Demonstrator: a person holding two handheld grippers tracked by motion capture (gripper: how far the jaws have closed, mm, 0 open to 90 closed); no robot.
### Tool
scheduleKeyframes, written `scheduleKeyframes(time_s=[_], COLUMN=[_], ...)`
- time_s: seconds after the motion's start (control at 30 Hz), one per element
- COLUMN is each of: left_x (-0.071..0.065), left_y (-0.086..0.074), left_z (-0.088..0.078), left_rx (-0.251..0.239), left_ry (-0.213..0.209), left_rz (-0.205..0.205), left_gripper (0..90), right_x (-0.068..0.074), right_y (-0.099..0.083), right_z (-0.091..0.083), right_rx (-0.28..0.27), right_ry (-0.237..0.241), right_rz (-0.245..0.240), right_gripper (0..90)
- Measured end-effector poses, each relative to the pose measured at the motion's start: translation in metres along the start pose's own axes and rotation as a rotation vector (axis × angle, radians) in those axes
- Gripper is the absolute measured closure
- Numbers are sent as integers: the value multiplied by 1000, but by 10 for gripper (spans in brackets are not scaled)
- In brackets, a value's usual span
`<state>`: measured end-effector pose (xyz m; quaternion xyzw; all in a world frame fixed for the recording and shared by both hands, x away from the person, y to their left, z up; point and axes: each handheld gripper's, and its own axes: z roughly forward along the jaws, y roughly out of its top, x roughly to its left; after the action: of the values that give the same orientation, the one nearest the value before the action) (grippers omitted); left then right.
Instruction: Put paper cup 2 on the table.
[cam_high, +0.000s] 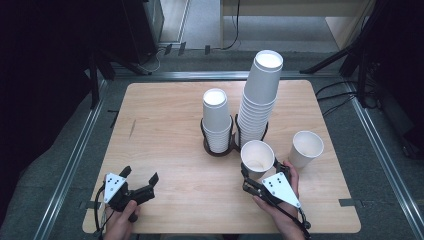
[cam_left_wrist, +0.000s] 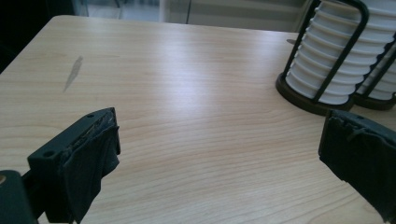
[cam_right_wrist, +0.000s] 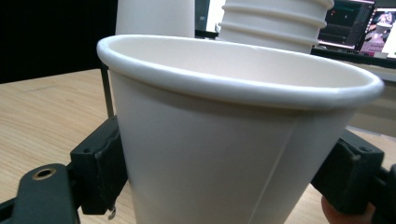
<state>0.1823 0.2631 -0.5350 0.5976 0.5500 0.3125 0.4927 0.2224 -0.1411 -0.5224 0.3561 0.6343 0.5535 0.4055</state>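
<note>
A white paper cup (cam_high: 256, 156) stands upright between the jaws of my right gripper (cam_high: 259, 170) at the table's front right. In the right gripper view both pads press the sides of this cup (cam_right_wrist: 219, 140), so that gripper (cam_right_wrist: 233, 168) is shut on it. A second loose cup (cam_high: 306, 148) stands just to its right. Behind them are a short cup stack (cam_high: 215, 120) and a tall leaning stack (cam_high: 257, 95), each in a black wire holder. My left gripper (cam_high: 139, 175) rests open at the front left with nothing in it, jaws wide apart (cam_left_wrist: 219, 126).
The wooden table (cam_high: 165, 115) has a small grey mark (cam_left_wrist: 73, 73) on its left half. The short stack's holder (cam_left_wrist: 322, 56) sits ahead and right of my left gripper. Cables and stand legs lie on the floor beyond the table.
</note>
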Motion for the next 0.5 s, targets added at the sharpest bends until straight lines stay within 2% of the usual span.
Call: scheduleKeyframes(time_s=[0.2, 0.5], left_x=[6, 11], left_y=[-1, -3], left_z=[-4, -6], left_rx=[-8, -13], left_ry=[15, 18], left_rz=[-3, -4], left_gripper=[0, 0], right_x=[-1, 3], right_y=[-5, -8], right_z=[2, 6], right_rx=[24, 57], right_ry=[-7, 20], right_rz=[9, -6], right_gripper=[158, 157])
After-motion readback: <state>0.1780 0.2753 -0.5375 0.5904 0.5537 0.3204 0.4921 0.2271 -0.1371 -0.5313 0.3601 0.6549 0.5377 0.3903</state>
